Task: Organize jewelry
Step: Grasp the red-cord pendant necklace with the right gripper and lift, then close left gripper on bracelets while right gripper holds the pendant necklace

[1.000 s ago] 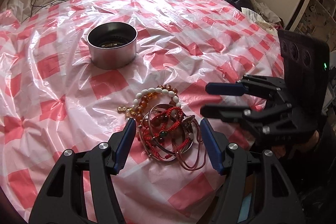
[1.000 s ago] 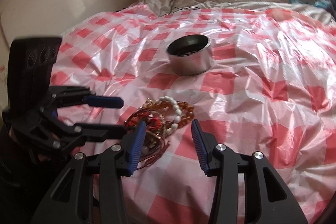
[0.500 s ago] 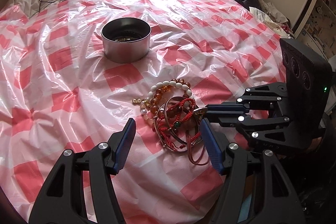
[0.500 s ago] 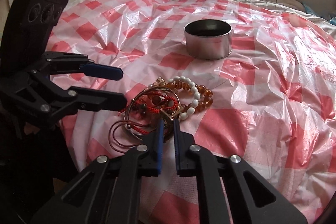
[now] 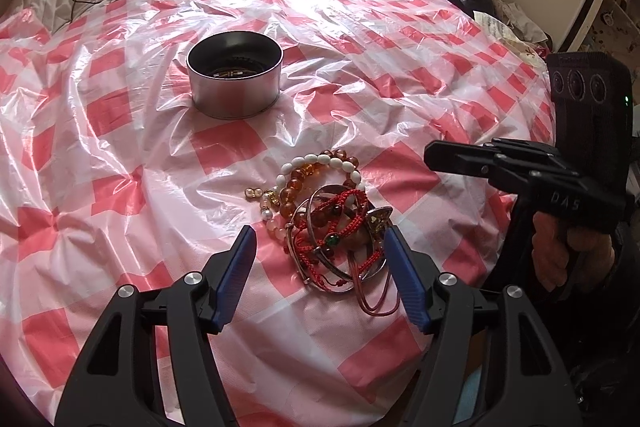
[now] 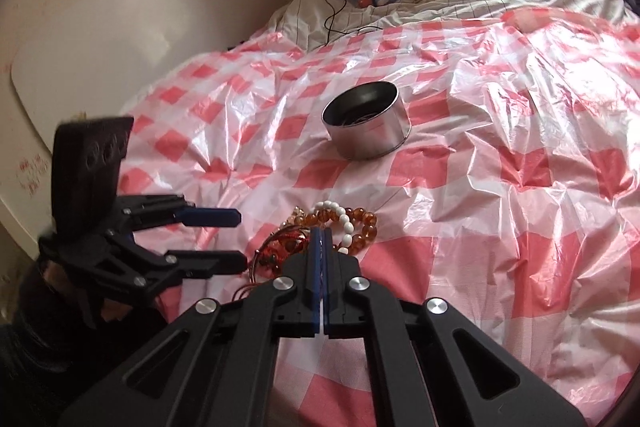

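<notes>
Nearest me, my left gripper (image 5: 320,267) is spread wide and holds nothing; I keep it low over the near side of the pile (image 5: 332,227) so the tangle sits between its blue pads, ready to pin or lift whichever piece I choose. My right gripper (image 6: 321,239) has its pads pressed together, and I see nothing caught between them, though the tips are too close to the clutter to be sure; from the left view it sits off to the side of the pile, not touching it. The jewelry is heaped in one knot on the checked sheet (image 5: 120,187): red cord bracelets (image 5: 340,215) over metal bangles, with a white-and-amber bead bracelet (image 6: 352,227) on the far edge. Farther back, well apart from the pile, stands the tin (image 5: 235,79), open-topped, with something thin and metallic already inside, so I judge it is where the pieces go.
</notes>
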Demonstrator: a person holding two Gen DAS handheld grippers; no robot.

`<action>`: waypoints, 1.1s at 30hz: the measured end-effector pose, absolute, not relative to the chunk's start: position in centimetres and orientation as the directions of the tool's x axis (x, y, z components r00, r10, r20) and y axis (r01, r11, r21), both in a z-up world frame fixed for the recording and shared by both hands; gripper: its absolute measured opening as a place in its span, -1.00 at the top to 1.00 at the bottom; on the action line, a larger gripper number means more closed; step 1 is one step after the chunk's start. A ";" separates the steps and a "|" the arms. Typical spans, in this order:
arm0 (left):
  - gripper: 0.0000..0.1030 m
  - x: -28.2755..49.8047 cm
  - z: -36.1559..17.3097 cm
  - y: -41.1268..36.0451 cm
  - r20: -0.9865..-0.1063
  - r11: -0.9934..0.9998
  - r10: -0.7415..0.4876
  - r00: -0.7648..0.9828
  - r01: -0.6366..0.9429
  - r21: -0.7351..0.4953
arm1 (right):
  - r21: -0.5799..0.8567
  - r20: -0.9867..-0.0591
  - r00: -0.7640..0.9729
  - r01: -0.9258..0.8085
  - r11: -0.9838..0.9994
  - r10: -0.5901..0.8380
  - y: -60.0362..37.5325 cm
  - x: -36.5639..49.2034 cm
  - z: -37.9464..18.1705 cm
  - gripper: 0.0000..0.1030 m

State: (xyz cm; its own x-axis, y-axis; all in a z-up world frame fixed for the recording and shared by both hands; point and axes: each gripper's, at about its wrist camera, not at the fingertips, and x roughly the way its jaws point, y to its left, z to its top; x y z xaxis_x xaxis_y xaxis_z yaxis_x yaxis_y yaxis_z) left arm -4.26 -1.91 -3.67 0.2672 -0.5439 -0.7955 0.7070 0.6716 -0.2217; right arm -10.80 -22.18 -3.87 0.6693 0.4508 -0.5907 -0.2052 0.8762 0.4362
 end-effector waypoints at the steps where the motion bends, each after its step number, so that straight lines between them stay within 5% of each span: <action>1: -0.22 -4.3 -3.7 -2.0 -0.796 0.670 -0.544 0.266 0.708 -0.222 | 0.435 -0.589 0.671 -0.205 0.876 0.450 -22.2 -10.8 -3.8 0.98; 6: -0.22 -4.2 -3.7 -1.9 -0.797 0.668 -0.545 0.261 0.710 -0.225 | 0.414 -0.651 0.590 -0.251 0.875 0.478 -20.2 -10.1 -5.0 0.91; 8: -0.23 -4.1 -3.6 -1.6 -0.795 0.672 -0.545 0.266 0.706 -0.224 | 0.384 -0.655 0.595 -0.269 0.883 0.466 -19.3 -10.2 -5.0 -0.13; 9: -0.23 -4.0 -3.5 -1.3 -0.792 0.677 -0.547 0.271 0.700 -0.228 | 0.364 -0.643 0.614 -0.280 0.888 0.457 -19.0 -10.5 -4.9 -0.16; 12: -0.25 -3.7 -3.3 -0.9 -0.787 0.689 -0.550 0.282 0.685 -0.236 | 0.320 -0.664 0.613 -0.285 0.904 0.428 -18.3 -10.4 -5.3 -0.03; 16: -0.26 -3.6 -3.3 -1.1 -0.785 0.684 -0.554 0.277 0.689 -0.239 | 0.308 -0.704 0.582 -0.264 0.914 0.406 -18.1 -9.4 -6.4 0.81; 18: -0.26 -3.6 -3.3 -1.1 -0.788 0.682 -0.551 0.275 0.692 -0.236 | 0.342 -0.690 0.579 -0.269 0.901 0.435 -18.4 -9.7 -6.2 0.92; 24: -0.30 -3.8 -3.5 -1.3 -0.788 0.671 -0.560 0.256 0.698 -0.250 | 0.554 -0.553 0.618 -0.230 0.800 0.560 -22.4 -10.4 -4.9 0.94; 33: -0.37 -4.2 -3.8 -2.4 -0.792 0.659 -0.559 0.247 0.712 -0.243 | 0.644 -0.478 0.659 -0.186 0.742 0.580 -24.6 -10.5 -4.5 0.94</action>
State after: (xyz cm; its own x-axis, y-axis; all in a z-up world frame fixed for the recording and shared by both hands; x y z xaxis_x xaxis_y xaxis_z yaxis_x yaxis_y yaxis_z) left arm -4.15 -2.42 -3.78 0.2468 -0.5586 -0.7919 0.7116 0.6591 -0.2432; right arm -10.48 -24.55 -4.53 0.6595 0.5804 -0.4777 -0.1858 0.7417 0.6445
